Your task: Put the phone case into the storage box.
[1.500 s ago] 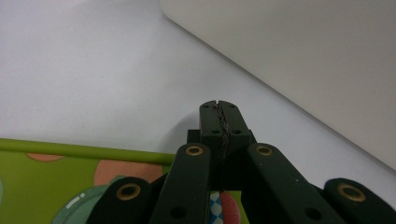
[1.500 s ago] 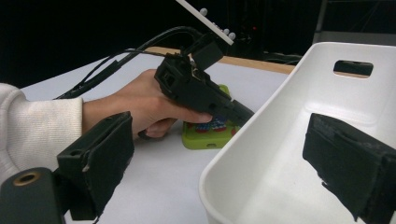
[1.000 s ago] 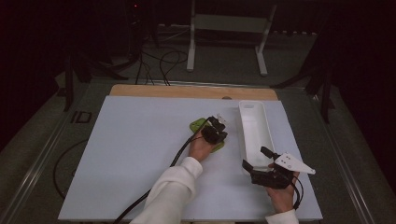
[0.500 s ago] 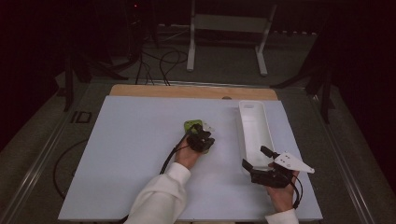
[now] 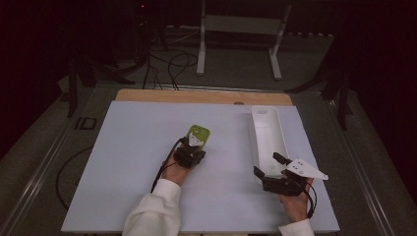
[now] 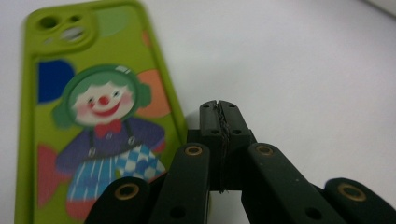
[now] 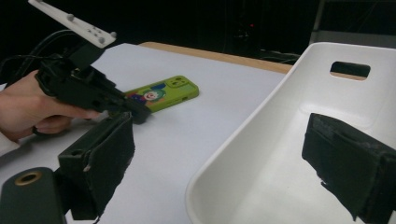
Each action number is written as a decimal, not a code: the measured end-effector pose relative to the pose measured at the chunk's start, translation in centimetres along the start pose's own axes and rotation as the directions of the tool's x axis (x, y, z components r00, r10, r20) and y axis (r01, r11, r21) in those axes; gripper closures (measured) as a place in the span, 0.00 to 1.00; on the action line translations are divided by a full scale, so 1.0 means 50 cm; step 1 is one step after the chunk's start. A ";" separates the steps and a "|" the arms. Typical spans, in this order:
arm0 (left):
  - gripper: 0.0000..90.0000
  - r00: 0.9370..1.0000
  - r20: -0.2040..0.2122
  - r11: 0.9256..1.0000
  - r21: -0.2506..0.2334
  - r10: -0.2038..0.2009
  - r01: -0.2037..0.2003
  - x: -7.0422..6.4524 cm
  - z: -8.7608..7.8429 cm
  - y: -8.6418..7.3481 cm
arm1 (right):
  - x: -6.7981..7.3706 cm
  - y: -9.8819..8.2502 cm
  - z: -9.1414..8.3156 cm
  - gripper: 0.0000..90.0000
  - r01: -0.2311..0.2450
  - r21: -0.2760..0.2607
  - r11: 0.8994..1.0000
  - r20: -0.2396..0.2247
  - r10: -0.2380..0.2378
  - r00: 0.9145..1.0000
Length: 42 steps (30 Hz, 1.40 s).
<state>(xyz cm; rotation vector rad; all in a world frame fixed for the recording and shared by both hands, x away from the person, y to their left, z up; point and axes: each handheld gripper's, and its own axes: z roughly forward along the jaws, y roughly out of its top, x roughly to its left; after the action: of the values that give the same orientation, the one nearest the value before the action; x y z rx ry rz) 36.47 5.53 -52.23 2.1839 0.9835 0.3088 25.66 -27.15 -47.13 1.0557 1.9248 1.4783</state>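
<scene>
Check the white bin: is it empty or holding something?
Empty as far as visible. The bin shows bare white inside in the high view, and the right gripper view shows its floor bare too; the phone lies outside on the table.

Phone case [image 5: 198,133] lies left of the tray [image 5: 255,142] (both on table [image 5: 123,162])

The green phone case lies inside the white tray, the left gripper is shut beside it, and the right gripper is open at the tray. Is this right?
Not quite: the phone case is not in the tray. It lies on the table, apart from the tray, as the high view shows. The rest holds: the left gripper is shut beside the case, and the right gripper is open at the tray's near end.
</scene>
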 end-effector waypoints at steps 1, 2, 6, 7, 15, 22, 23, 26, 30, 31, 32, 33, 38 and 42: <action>1.00 1.000 -0.004 1.000 0.000 -0.004 0.004 0.005 -0.004 -0.004 | 0.000 0.001 0.000 0.10 0.002 0.000 1.000 0.000 -0.002 1.000; 1.00 1.000 -0.008 1.000 0.000 -0.005 0.005 0.009 -0.009 -0.008 | 0.000 0.001 0.000 0.10 0.004 0.000 1.000 0.002 -0.004 1.000; 1.00 1.000 -0.015 1.000 -0.004 -0.015 0.015 0.023 -0.020 -0.020 | 0.002 0.003 -0.002 0.10 0.005 -0.001 1.000 0.003 -0.005 1.000; 1.00 1.000 -0.013 1.000 -0.006 -0.018 0.018 0.025 -0.021 -0.021 | 0.002 0.003 -0.002 0.10 0.007 -0.001 1.000 0.004 -0.007 1.000; 0.99 1.000 -0.022 1.000 -0.012 -0.009 0.009 0.020 -0.029 -0.019 | 0.003 0.012 -0.008 0.10 0.019 -0.007 1.000 0.001 -0.019 1.000; 0.89 1.000 -0.007 0.987 -0.158 0.011 -0.012 0.020 -0.114 -0.011 | -0.003 0.017 -0.011 0.10 0.022 -0.004 1.000 -0.001 -0.022 1.000; 0.84 1.000 -0.009 0.984 -0.175 0.013 -0.014 0.021 -0.126 -0.011 | -0.002 0.018 -0.010 0.10 0.028 -0.001 1.000 -0.004 -0.028 1.000; 0.77 1.000 -0.027 0.972 -0.233 0.017 -0.023 0.026 -0.176 -0.018 | -0.001 0.018 -0.007 0.10 0.039 -0.003 0.999 -0.008 -0.039 0.999; 0.67 0.997 -0.073 0.956 -0.291 0.024 -0.044 0.033 -0.240 -0.039 | 0.001 0.018 -0.006 0.10 0.040 -0.007 0.999 -0.008 -0.040 0.999; 0.65 0.996 -0.081 0.954 -0.297 0.027 -0.050 0.035 -0.250 -0.044 | 0.002 0.018 -0.007 0.10 0.041 -0.010 0.999 -0.008 -0.041 0.999; 0.64 0.996 -0.085 0.950 -0.307 0.029 -0.054 0.038 -0.262 -0.051 | 0.002 0.018 -0.007 0.10 0.041 -0.009 0.999 -0.006 -0.041 0.999; 0.60 0.995 -0.103 0.947 -0.318 0.019 -0.051 0.042 -0.277 -0.061 | 0.003 0.018 -0.008 0.10 0.038 -0.010 0.999 -0.005 -0.038 0.999; 0.41 0.989 -0.145 0.935 -0.353 -0.027 -0.026 0.058 -0.325 -0.103 | 0.006 0.017 -0.010 0.10 0.033 -0.016 0.999 -0.003 -0.033 0.999; 0.27 0.983 -0.174 0.921 -0.389 -0.061 -0.012 0.073 -0.359 -0.146 | 0.009 0.012 -0.010 0.10 0.030 -0.015 0.999 -0.006 -0.030 1.000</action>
<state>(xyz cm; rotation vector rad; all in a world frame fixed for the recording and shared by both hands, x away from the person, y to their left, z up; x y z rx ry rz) 26.42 20.68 -44.63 1.8011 0.9531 0.6472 25.18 -27.02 -46.37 1.0124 1.9231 1.4787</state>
